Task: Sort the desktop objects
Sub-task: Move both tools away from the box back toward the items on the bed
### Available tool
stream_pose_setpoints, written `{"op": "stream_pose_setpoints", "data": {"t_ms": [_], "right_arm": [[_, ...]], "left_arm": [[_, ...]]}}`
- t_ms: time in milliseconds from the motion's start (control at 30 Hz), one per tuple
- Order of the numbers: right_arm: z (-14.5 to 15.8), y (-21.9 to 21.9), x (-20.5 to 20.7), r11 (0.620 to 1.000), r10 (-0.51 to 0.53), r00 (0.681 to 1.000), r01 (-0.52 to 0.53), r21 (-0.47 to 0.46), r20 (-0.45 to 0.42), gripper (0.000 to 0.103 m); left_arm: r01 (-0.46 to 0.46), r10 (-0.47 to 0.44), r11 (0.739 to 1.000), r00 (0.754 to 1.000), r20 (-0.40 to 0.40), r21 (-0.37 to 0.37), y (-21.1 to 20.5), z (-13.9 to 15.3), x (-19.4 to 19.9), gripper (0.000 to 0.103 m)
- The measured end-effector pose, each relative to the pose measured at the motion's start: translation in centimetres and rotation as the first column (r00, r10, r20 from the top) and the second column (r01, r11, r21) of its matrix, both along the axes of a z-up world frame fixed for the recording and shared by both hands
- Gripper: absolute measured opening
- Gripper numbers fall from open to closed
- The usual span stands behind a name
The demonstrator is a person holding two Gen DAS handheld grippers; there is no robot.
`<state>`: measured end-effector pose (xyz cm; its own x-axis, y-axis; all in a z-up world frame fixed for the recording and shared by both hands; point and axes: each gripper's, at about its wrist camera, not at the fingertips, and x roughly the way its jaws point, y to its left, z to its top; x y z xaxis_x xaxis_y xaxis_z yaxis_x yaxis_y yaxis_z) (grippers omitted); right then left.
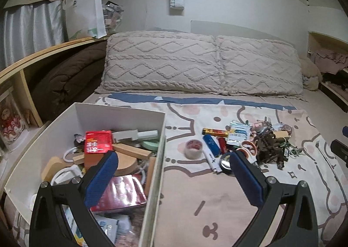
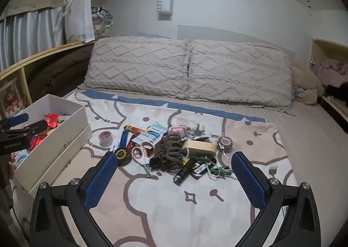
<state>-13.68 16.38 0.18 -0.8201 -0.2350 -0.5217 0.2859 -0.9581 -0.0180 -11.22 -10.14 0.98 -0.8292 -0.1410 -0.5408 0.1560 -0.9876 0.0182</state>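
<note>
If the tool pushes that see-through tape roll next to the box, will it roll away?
Probably not far. The tape roll lies flat on its side, hole up, so a nudge would likely slide it rather than roll it. The blanket looks soft, which should slow it. It looks hollow and likely light, so the open right tool might lift it easily.

box (image 2: 52,138) left on bed | clutter pile (image 2: 174,149) right of it | pillows (image 2: 189,68) behind

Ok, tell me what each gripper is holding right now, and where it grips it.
Nothing is held. The left gripper is open over the white box edge, and the right gripper is open before the pile, near the scissors.
</note>
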Motion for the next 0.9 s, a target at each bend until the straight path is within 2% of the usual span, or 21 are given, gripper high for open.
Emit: {"op": "stream_pose_setpoints", "data": {"t_ms": [600, 767, 900], "right_arm": [[-2.0, 3.7, -0.1, 0.997, -0.061, 0.998, 0.062, -0.043, 0.022, 0.103], [-3.1, 3.3, -0.4, 0.998, -0.049, 0.998, 0.051, -0.038, 0.048, 0.103], [-4.1, 2.6, -0.7, 0.999, -0.038, 0.997, 0.040, -0.026, 0.067, 0.103]], "left_arm": [[0.086, -0.085, 0.996, 0.996, -0.034, 0.035, 2.7, -0.5, -0.2, 0.103], [0.103, -0.102, 0.994, 0.995, -0.019, 0.029, 3.6, -1.2, -0.6, 0.103], [0.115, -0.115, 0.993, 0.993, -0.003, -0.008, 4.7, -2.2, -1.1, 0.103]]}}
